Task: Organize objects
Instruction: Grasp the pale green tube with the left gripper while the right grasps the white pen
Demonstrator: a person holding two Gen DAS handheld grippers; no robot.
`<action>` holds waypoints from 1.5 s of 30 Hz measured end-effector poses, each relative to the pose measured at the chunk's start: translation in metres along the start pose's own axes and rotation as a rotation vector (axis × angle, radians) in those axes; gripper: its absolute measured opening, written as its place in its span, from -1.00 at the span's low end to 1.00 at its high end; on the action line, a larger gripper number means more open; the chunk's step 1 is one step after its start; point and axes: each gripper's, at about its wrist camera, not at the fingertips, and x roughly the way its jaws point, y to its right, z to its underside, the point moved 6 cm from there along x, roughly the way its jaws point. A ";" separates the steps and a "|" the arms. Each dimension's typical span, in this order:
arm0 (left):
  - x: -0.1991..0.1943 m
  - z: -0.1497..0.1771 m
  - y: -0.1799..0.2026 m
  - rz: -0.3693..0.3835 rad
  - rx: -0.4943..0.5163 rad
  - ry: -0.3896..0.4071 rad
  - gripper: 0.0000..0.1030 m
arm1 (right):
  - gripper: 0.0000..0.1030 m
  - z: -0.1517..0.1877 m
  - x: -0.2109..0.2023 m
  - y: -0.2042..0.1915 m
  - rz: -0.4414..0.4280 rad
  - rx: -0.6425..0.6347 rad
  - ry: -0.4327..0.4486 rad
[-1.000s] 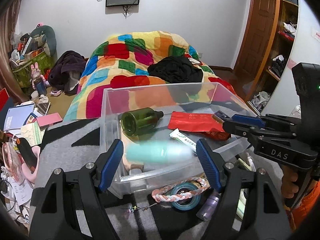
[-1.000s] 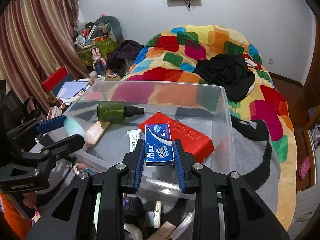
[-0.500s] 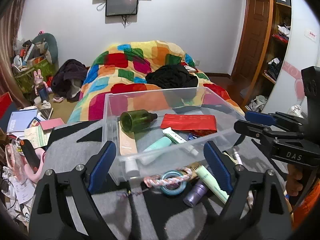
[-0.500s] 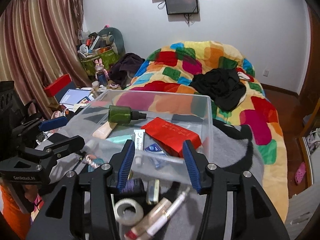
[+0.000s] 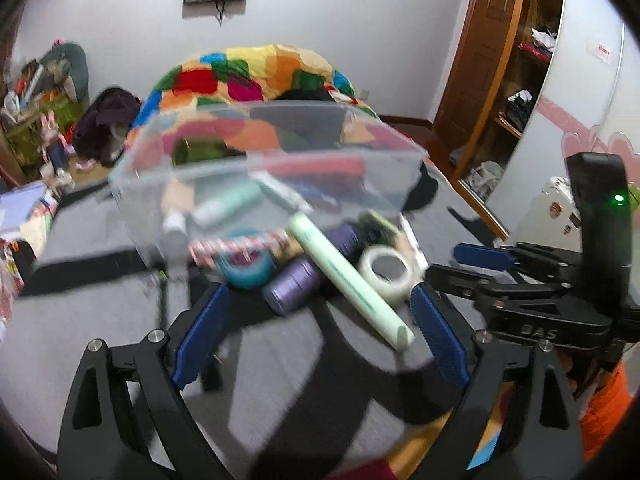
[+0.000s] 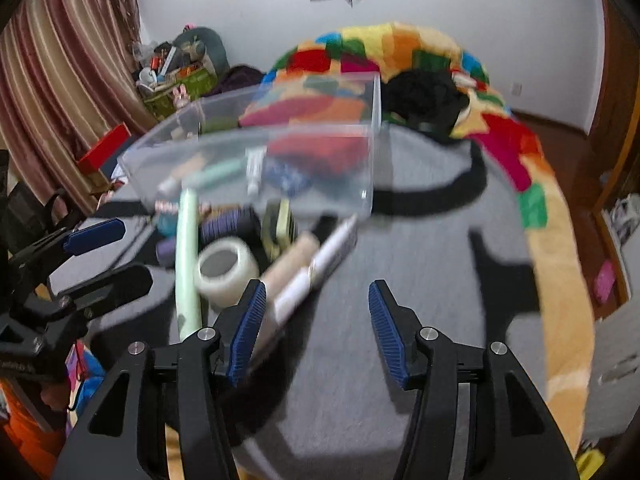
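A clear plastic bin [image 5: 384,184] [image 6: 360,184] on the grey-and-black blanket holds a green bottle, a red packet, a mint tube and a blue box. In front of it lie a long mint tube [image 5: 348,280] [image 6: 186,256], a tape roll [image 5: 386,268] [image 6: 226,266], a purple jar [image 5: 296,286], a teal tape ring [image 5: 246,268], a braided band and a white pen [image 6: 320,264]. My left gripper [image 5: 316,328] is open and empty, just short of this pile. My right gripper [image 6: 316,328] is open and empty, its left finger beside the pen.
The blanket [image 6: 420,280] covers the surface toward me. Behind is a bed with a patchwork quilt [image 5: 256,68] and black clothes [image 6: 424,92]. Clutter and curtains [image 6: 60,80] are at left, a wardrobe [image 5: 520,60] at right. The views are blurred.
Both grippers have let go of their items over the bin, opened and pulled back toward me. The mint tube and the blue box now lie in the bin.
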 end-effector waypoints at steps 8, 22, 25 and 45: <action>0.016 0.013 0.002 0.047 -0.063 -0.074 0.39 | -0.04 0.002 0.001 0.005 0.014 0.014 0.005; 0.031 0.003 0.017 0.056 -0.072 -0.067 0.03 | -0.51 0.001 -0.006 0.014 0.016 0.065 0.012; 0.027 0.004 0.012 0.068 -0.084 -0.064 -0.30 | -0.38 -0.002 0.000 0.005 -0.004 0.057 0.004; 0.024 0.005 -0.007 0.023 -0.057 -0.049 -0.71 | -0.80 0.014 -0.004 0.013 0.041 0.042 0.031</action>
